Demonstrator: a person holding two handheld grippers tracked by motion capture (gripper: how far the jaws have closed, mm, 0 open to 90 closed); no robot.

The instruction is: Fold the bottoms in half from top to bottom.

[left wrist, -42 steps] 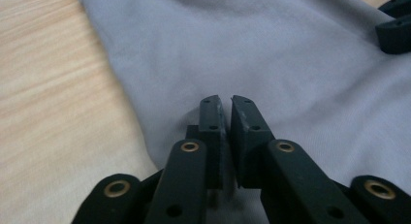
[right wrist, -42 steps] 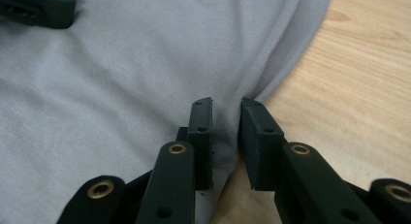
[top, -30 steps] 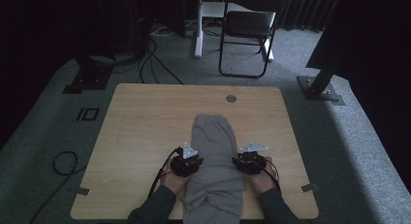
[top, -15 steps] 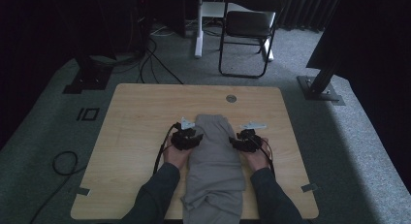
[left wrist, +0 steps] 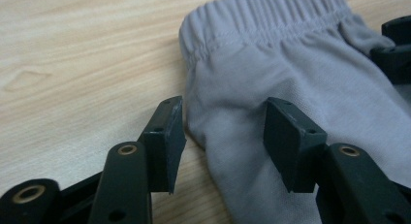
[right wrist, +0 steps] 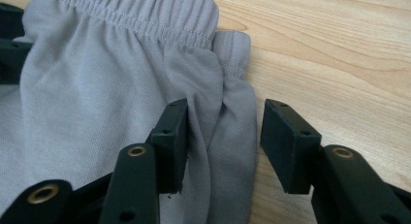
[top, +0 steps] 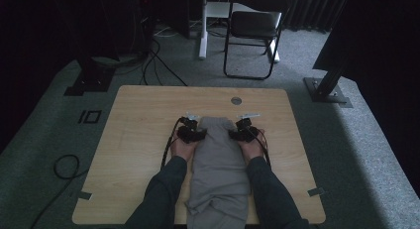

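Nearest the person, two dark-sleeved forearms come in from the bottom of the high view, with the grey sweatpants lying lengthwise between them on the wooden tabletop. The garment's crumpled leg end hangs at the near edge, and its elastic waistband lies at the far end, toward the middle of the tabletop.

The left gripper sits at the left side of the garment just below the waistband. In the left gripper view its fingers are spread wide, released, straddling the left edge of the fabric: one finger is over bare wood, the other over the cloth, and nothing is clamped between them.

The right gripper mirrors it at the garment's right side. In the right gripper view its fingers are likewise spread apart, with a bunched fold of the right edge lying in the gap; one finger touches or overlaps the cloth, the other stands over wood, clear of the fabric.

Beyond the tabletop, a black folding chair stands on the grey carpet, with cables trailing at the left.
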